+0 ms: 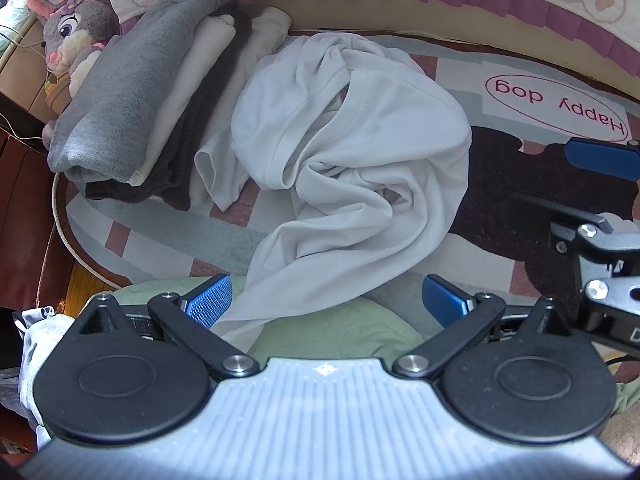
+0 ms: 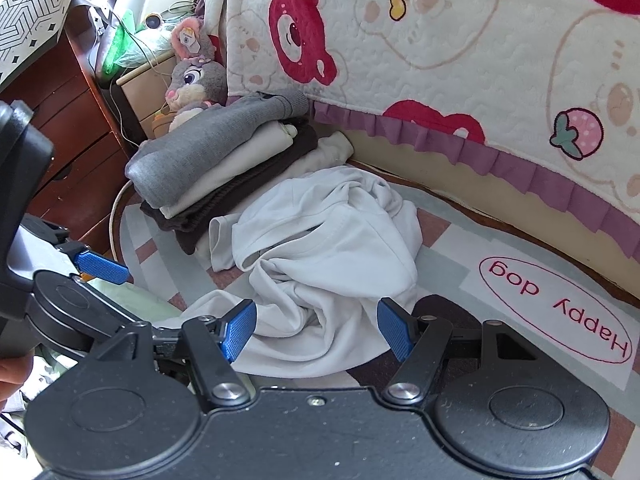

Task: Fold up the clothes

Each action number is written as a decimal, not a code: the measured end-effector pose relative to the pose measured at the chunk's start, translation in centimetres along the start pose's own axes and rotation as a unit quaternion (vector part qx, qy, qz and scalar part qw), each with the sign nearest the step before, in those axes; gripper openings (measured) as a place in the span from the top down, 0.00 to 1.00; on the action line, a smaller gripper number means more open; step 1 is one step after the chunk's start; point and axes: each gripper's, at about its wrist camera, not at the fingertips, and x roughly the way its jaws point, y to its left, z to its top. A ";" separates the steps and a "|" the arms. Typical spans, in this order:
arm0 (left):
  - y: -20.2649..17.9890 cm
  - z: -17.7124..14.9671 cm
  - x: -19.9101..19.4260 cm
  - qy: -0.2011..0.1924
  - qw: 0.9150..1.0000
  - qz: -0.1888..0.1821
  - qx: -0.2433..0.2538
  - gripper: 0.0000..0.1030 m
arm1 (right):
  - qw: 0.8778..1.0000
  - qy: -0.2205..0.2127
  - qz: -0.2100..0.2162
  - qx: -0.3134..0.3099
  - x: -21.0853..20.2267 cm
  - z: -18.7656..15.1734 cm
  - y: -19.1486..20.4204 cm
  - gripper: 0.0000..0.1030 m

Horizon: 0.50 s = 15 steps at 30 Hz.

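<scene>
Crumpled white shirt (image 1: 352, 140) ahead of fingers (image 1: 210, 300)

Crumpled T-shirt (image 1: 352, 148): on the rug (image 1: 168, 240), centre. Stack of folded clothes (image 1: 136, 108): on the rug, left of the T-shirt, touching it. Plush rabbit (image 1: 68, 40): behind the stack, apparently against the nightstand (image 2: 144, 92). Quilted bedspread (image 2: 460, 40): hangs behind the rug.

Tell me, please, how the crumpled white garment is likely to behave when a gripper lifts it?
The white garment lies in soft twisted folds, so it will probably drape limply. Its fabric looks thin, likely light. One end trails toward the left gripper, so it may drag behind.
</scene>
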 end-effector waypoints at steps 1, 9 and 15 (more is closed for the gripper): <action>0.0 0.0 0.0 0.000 1.000 -0.001 0.000 0.00 | 1.000 0.001 -0.001 0.001 0.0 0.0 0.0 0.30; -0.1 0.2 0.0 -0.002 1.000 -0.002 0.004 0.00 | 1.000 0.003 -0.003 0.004 0.1 0.0 -0.2 0.30; -0.1 0.3 0.4 0.005 1.000 -0.009 0.006 0.00 | 1.000 0.006 -0.004 -0.004 0.3 -0.1 -0.1 0.30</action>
